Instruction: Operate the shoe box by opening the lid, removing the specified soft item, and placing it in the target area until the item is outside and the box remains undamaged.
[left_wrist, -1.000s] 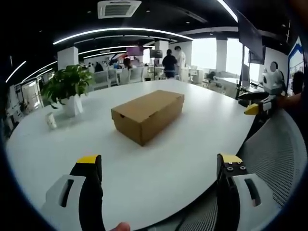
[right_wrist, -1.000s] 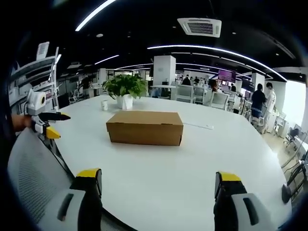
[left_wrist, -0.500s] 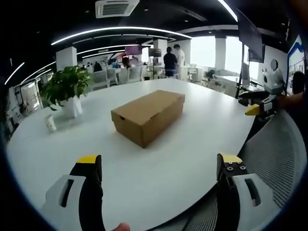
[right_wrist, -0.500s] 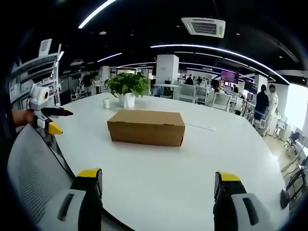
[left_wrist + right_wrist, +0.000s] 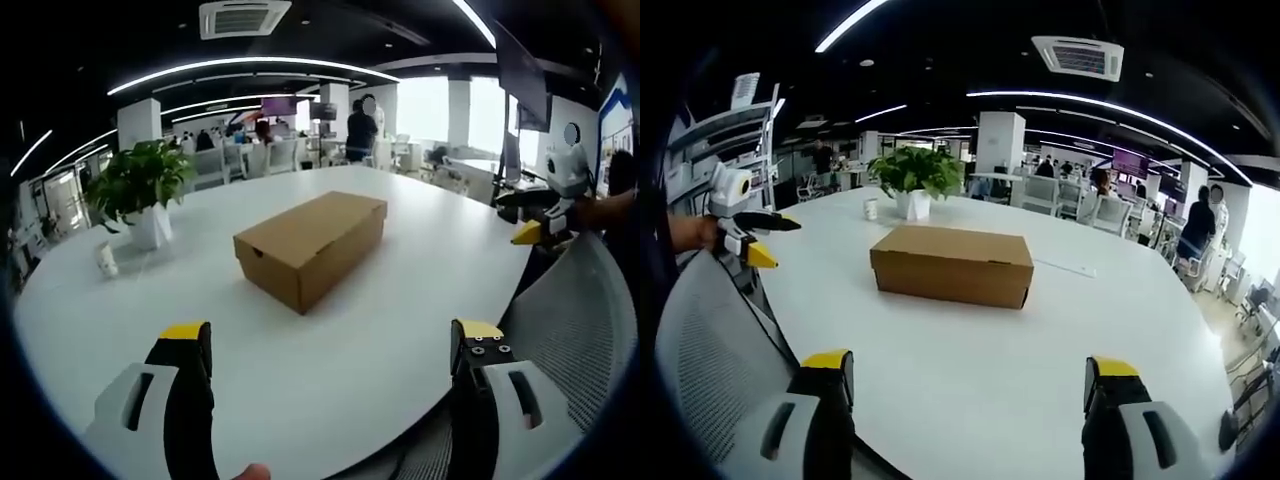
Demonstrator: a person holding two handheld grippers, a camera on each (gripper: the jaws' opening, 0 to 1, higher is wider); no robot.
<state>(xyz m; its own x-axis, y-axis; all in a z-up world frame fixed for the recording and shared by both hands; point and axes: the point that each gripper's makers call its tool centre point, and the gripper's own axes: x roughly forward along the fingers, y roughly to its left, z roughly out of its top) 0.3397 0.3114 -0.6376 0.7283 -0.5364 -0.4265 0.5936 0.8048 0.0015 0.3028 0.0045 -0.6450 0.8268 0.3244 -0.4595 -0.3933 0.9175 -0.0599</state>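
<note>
In the middle of the white bench, the shoe box is sat with its lid closed, a potted plant well behind it. Both the left gripper and right gripper are held back with fingers spread, nothing gripped. If the lid gets clamped too hard, the cardboard could be creased or torn.

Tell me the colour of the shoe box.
Plain brown cardboard; the shoe box shows best in the right gripper view.
</note>
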